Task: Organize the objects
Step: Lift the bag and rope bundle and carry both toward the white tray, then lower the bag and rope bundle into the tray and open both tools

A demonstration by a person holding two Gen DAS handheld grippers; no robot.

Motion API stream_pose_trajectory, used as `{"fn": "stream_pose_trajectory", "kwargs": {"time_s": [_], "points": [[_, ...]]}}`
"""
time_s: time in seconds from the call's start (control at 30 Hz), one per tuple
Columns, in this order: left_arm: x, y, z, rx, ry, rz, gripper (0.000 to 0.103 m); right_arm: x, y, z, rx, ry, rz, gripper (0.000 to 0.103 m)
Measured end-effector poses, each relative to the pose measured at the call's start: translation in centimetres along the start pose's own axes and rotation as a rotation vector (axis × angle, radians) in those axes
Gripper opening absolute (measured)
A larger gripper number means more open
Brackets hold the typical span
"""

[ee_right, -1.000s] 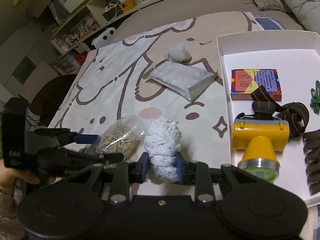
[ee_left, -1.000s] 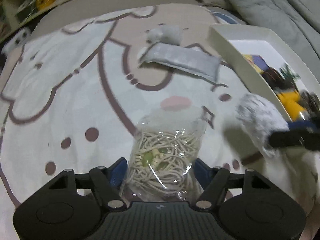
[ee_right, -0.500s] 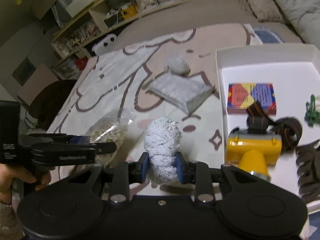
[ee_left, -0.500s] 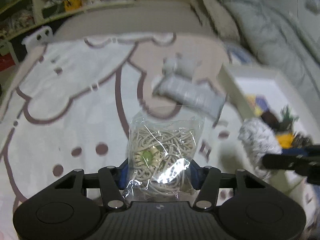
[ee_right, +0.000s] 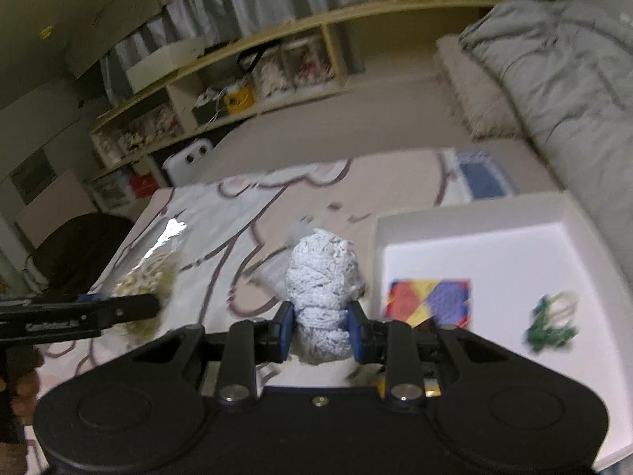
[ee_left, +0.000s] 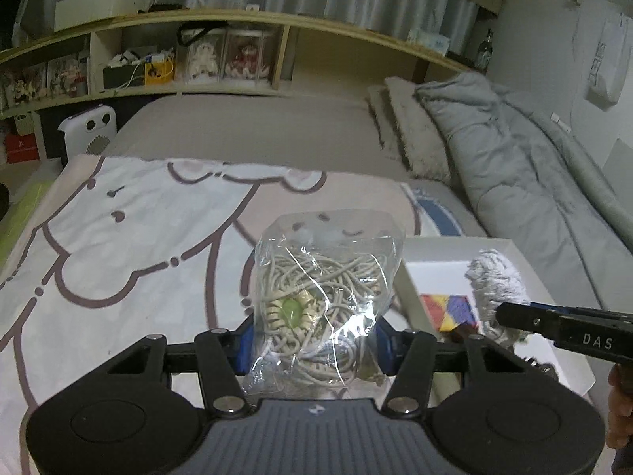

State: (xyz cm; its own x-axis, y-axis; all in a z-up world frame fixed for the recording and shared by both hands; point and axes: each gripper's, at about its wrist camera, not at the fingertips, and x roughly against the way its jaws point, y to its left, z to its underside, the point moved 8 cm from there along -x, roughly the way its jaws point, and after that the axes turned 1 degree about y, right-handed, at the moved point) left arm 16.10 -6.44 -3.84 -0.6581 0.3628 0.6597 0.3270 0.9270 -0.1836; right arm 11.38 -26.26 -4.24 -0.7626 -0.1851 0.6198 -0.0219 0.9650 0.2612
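My left gripper (ee_left: 314, 346) is shut on a clear bag of beige cord (ee_left: 322, 304) and holds it up above the cartoon-print blanket (ee_left: 130, 245). In the right wrist view that bag (ee_right: 152, 277) shows at the left, in the other gripper. My right gripper (ee_right: 321, 334) is shut on a bundle of white yarn (ee_right: 322, 281), lifted just left of the white tray (ee_right: 474, 213). The yarn bundle (ee_left: 496, 281) also appears at the right of the left wrist view, over the tray (ee_left: 447, 245).
Inside the tray lie a colourful box (ee_right: 429, 301) and a green clip with rubber bands (ee_right: 552, 320). A grey duvet (ee_left: 526, 166) and a pillow (ee_left: 415, 134) lie at the right. Shelves (ee_left: 198, 59) line the far wall. A white heater (ee_left: 89, 128) stands beyond the bed.
Both grippers rose off the blanket with their loads and tilted up, so the shelves and far wall came into view. The left jaws closed in on the bag.
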Motion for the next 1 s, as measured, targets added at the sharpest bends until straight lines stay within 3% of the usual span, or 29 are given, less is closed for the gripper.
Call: {"fn": "stream_pose_trajectory", "kwargs": {"time_s": [0.37, 0.63, 0.77, 1.0], "points": [[-1.7, -7.4, -0.7, 0.002, -0.015, 0.099, 0.057, 4.3, -6.6, -1.7, 0.046, -0.067, 0.155, 0.03], [-5.1, -13.9, -1.6, -0.045, 0.023, 0.199, 0.057, 4.8, -12.1, 0.0, 0.045, -0.005, 0.251, 0.03], [-7.3, -16.6, -2.3, -0.077, 0.041, 0.194, 0.057, 4.9, -14.8, 1.4, 0.027, 0.027, 0.301, 0.03], [-11.9, -20.5, -2.7, -0.016, 0.084, 0.203, 0.057, 4.4, -18.3, 3.9, 0.017, 0.116, 0.357, 0.03]]}}
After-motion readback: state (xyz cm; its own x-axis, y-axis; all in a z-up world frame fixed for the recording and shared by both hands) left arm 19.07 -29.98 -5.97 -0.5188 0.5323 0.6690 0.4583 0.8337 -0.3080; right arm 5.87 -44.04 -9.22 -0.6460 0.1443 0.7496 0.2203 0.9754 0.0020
